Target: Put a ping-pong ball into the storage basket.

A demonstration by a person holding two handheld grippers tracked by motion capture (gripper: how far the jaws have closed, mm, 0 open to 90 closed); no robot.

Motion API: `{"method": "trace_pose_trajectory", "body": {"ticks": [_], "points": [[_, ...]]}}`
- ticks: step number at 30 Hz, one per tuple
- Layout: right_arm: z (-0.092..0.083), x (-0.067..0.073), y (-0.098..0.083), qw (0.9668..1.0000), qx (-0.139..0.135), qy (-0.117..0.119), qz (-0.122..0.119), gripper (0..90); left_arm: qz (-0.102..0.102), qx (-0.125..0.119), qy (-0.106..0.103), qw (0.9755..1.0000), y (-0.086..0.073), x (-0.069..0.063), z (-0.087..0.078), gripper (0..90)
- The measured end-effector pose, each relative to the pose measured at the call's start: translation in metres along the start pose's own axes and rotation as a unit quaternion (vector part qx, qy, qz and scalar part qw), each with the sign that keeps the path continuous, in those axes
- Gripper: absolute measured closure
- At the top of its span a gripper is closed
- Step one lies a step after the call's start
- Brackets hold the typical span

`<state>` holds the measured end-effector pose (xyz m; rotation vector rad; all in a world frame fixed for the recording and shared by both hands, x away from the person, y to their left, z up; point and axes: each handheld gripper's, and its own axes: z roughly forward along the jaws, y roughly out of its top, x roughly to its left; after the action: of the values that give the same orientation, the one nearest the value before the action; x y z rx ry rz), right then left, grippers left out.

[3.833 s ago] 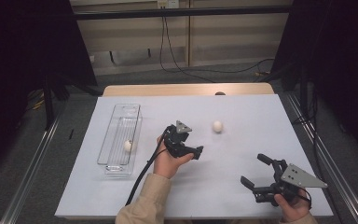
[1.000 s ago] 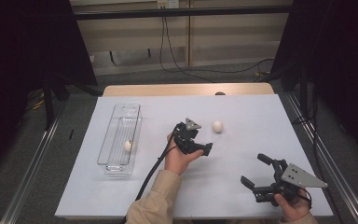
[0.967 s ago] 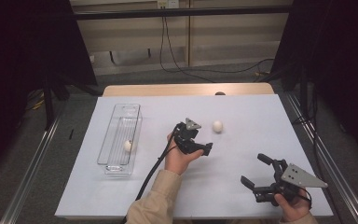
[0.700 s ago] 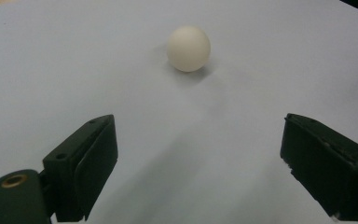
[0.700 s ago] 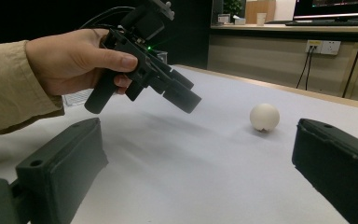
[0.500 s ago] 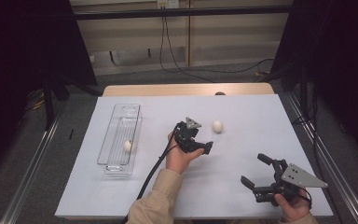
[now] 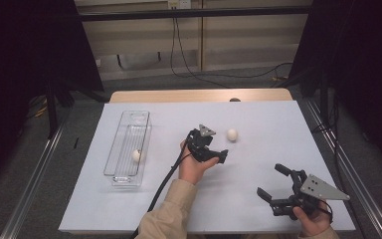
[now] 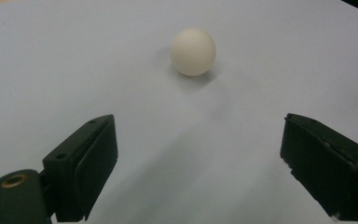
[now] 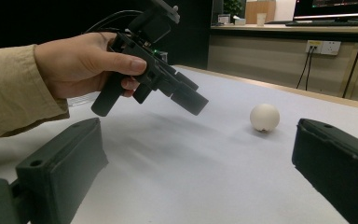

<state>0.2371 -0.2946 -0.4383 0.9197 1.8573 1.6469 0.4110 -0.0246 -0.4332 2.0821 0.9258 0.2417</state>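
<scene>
A: Where is the small off-white round ball (image 7: 232, 135)?

B: It lies on the white-covered bench (image 7: 258, 124), a little past the middle, just beyond the left gripper (image 7: 218, 151). In the left gripper view the ball (image 8: 192, 52) sits ahead of the two black fingers (image 8: 91, 163), apart from both.

A: And the state of those fingers?

B: Spread wide, with nothing but bare bench between them. The gripper hangs above the surface, tilted down toward the ball, held in the left hand (image 7: 194, 167) that comes out of a tan sleeve (image 7: 166, 216).

A: The right gripper (image 7: 276, 185)?

B: It sits near the bench's front right corner, well apart from the ball. Its fingers (image 9: 60, 172) are spread too, holding nothing; its view looks across the bench at the left gripper (image 9: 189, 99) and the ball (image 9: 265, 116).

A: Anything else on the bench?

B: A long clear plastic tray (image 7: 122, 172) at the left, with a second off-white ball (image 7: 137, 155) inside it.
</scene>
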Motion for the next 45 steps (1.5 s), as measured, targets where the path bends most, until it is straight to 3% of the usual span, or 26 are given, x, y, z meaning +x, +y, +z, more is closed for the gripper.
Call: {"method": "trace_pose_trajectory", "body": {"ticks": [45], "points": [[0.000,0.000,0.000,1.0000,0.001,0.000,0.000,1.6,-0.011,-0.014,0.009,0.9998,0.005,0.002,0.013,11.2]]}}
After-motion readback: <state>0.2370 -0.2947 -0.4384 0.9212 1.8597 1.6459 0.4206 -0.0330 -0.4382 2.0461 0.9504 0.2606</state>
